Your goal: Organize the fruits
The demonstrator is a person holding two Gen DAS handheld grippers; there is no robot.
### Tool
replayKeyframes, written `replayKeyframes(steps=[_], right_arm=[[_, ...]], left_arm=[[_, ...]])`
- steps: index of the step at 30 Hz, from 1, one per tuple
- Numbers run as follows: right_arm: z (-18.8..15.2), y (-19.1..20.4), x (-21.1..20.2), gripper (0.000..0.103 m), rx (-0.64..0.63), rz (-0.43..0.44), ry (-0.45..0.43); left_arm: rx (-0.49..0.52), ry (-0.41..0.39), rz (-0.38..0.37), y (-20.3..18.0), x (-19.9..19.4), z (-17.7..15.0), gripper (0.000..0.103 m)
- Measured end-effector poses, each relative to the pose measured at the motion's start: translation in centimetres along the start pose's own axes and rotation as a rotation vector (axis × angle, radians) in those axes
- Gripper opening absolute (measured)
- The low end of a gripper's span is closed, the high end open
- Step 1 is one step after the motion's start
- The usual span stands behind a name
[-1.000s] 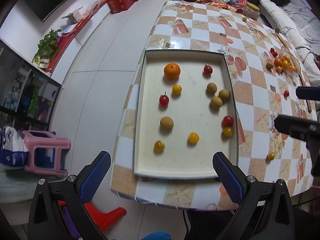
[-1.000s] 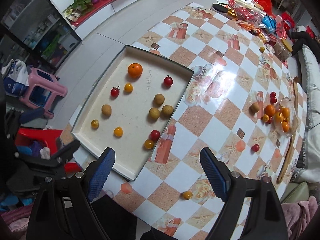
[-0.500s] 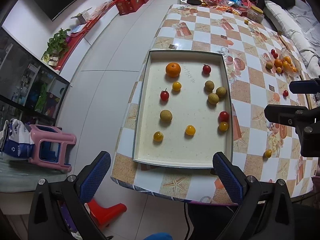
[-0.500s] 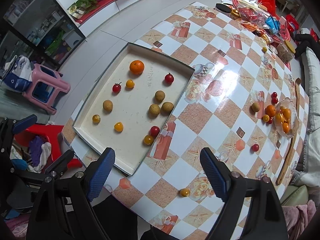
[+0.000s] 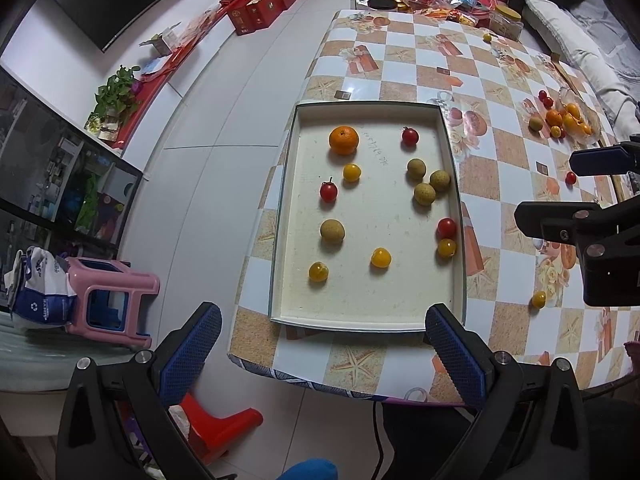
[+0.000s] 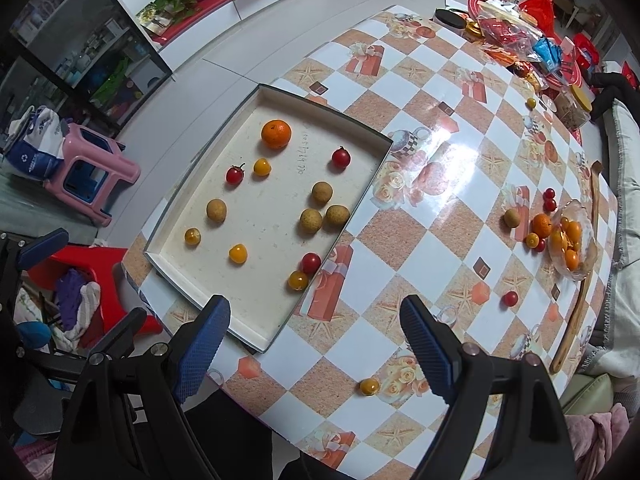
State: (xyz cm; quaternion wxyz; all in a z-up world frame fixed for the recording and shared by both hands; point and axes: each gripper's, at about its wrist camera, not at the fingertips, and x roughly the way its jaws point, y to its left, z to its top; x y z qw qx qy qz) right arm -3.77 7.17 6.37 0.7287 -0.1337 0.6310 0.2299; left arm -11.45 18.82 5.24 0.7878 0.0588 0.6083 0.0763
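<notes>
A shallow cream tray (image 5: 368,312) (image 6: 264,340) lies on the checkered table. It holds an orange (image 5: 343,140) (image 6: 276,133), red cherry tomatoes (image 5: 409,136), yellow tomatoes (image 5: 380,257) and brown longans (image 5: 424,193), spread apart. A glass bowl (image 6: 576,236) of oranges stands at the far right, with loose fruits beside it. A yellow tomato (image 6: 369,386) and a red tomato (image 6: 510,298) lie loose on the table. My left gripper (image 5: 322,354) is open and empty, above the tray's near edge. My right gripper (image 6: 314,344) is open and empty, above the table's near edge.
Snack packets and a red plate (image 6: 516,24) crowd the table's far end. A wooden spoon (image 6: 576,312) lies beside the bowl. A pink stool (image 5: 112,300) and a red stool (image 5: 216,428) stand on the floor to the left. The right gripper shows in the left wrist view (image 5: 588,196).
Both grippers have pulled back and risen away from the table, so the tray and fruits look smaller. The fruits have not moved.
</notes>
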Motion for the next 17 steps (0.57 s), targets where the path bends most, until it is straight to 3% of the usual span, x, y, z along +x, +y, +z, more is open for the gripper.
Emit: replayKeyframes(steps=[17], right_arm=[[-0.3,1.1,0.3,0.089,-0.037,-0.048,0.005]], left_arm=[[0.042,-0.016,-0.041,0.0,-0.3,-0.5,0.103]])
